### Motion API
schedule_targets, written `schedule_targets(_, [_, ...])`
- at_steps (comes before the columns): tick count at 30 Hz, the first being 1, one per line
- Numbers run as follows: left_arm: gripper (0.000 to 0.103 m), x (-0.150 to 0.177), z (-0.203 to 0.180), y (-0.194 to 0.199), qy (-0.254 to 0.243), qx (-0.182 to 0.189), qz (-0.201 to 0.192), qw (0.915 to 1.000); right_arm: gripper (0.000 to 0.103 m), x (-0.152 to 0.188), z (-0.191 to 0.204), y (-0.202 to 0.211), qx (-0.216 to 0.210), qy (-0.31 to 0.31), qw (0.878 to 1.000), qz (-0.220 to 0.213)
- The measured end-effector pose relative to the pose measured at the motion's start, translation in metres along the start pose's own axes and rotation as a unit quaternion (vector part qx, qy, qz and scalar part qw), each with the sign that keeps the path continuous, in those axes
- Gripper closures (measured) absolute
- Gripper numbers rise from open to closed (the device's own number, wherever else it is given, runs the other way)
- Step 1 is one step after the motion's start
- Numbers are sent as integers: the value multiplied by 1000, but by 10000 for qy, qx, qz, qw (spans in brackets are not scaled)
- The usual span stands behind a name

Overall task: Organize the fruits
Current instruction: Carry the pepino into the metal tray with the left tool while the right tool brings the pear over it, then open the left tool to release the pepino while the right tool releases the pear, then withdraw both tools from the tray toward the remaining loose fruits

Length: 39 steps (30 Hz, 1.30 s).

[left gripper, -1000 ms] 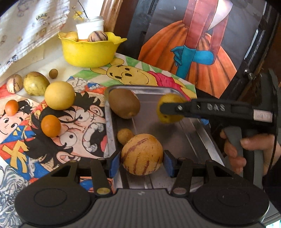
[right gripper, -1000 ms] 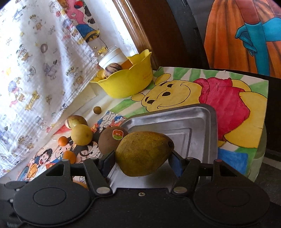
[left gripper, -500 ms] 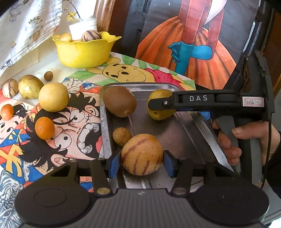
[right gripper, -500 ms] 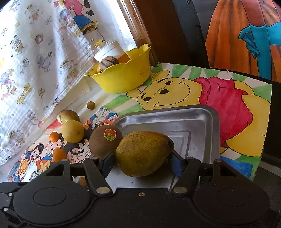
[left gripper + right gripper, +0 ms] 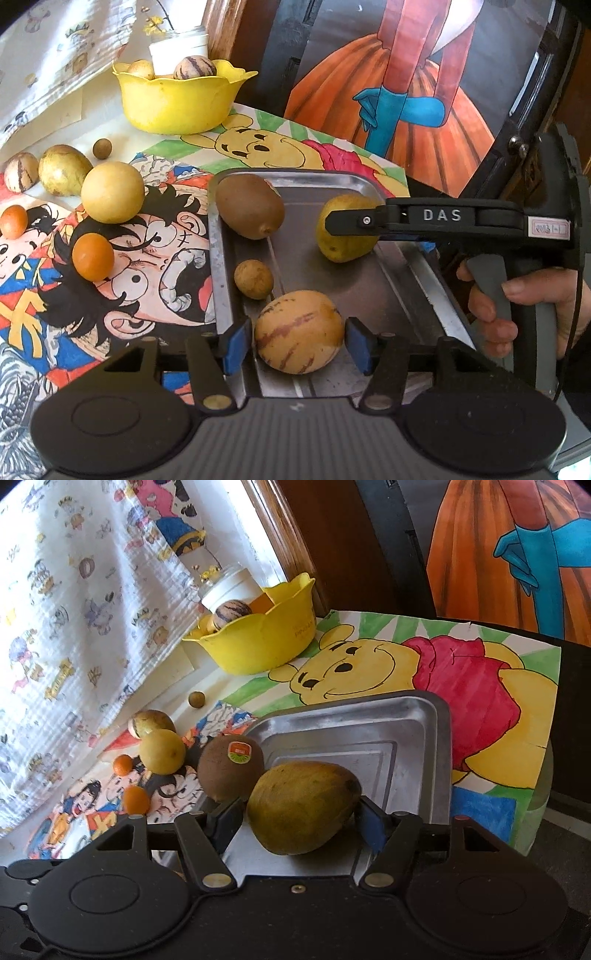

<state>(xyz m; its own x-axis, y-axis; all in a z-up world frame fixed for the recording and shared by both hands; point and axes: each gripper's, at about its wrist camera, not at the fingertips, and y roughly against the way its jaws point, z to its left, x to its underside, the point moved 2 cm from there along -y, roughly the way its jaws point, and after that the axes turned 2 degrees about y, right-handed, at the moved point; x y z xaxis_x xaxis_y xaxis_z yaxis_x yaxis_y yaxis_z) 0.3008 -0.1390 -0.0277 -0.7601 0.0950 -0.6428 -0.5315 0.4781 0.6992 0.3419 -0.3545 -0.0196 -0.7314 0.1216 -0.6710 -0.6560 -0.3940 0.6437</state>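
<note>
A metal tray (image 5: 295, 182) holds a brown kiwi (image 5: 249, 210) and a small tan fruit (image 5: 253, 278). My left gripper (image 5: 299, 345) has its blue pads beside a striped round melon (image 5: 297, 330) at the tray's near end, with small gaps either side. My right gripper (image 5: 301, 818) is shut on a yellow-green mango (image 5: 303, 805), low over the tray (image 5: 406, 716); it also shows in the left wrist view (image 5: 345, 229). The kiwi (image 5: 231, 768) lies just left of the mango.
A yellow bowl (image 5: 177, 99) with fruit and a white cup stands at the back. Loose on the cartoon mat lie a yellow ball fruit (image 5: 112, 192), two small oranges (image 5: 92, 256), a green fruit (image 5: 62, 170), a striped fruit (image 5: 20, 171) and a small brown one (image 5: 102, 148).
The right gripper has lowered the mango toward the tray floor. The left gripper's pads have parted slightly from the striped melon, which rests on the tray.
</note>
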Motion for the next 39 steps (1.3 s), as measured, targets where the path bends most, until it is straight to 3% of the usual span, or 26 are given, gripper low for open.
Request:
schedule_targets(3, [30,1,0,8,20,-69,-69,10000,30,-1,2,9,23,-9,10000,-63])
schedule_targets(5, [28,2,1,16,34,-106,-143,9998,28,-1,4,17,14,-39,9999,-141])
schedule_targets(15, [4,1,20,63,579,-390,-626,9956,7,13,32,65,287,350,9969,-640])
schedule_targets(20, [1,5,32,84,779,-740,-881,9903,3,27,47,81,250,391,9970,-623])
schedule_targets(26, [1,18,40,102,788,-1144,-916,9861,1,49,71,94,386,647,9960,-479])
schedule_targets(39, [0,52,60,126,793,-1597,-429,9830,1,100,115,102,844,1039,9903,374])
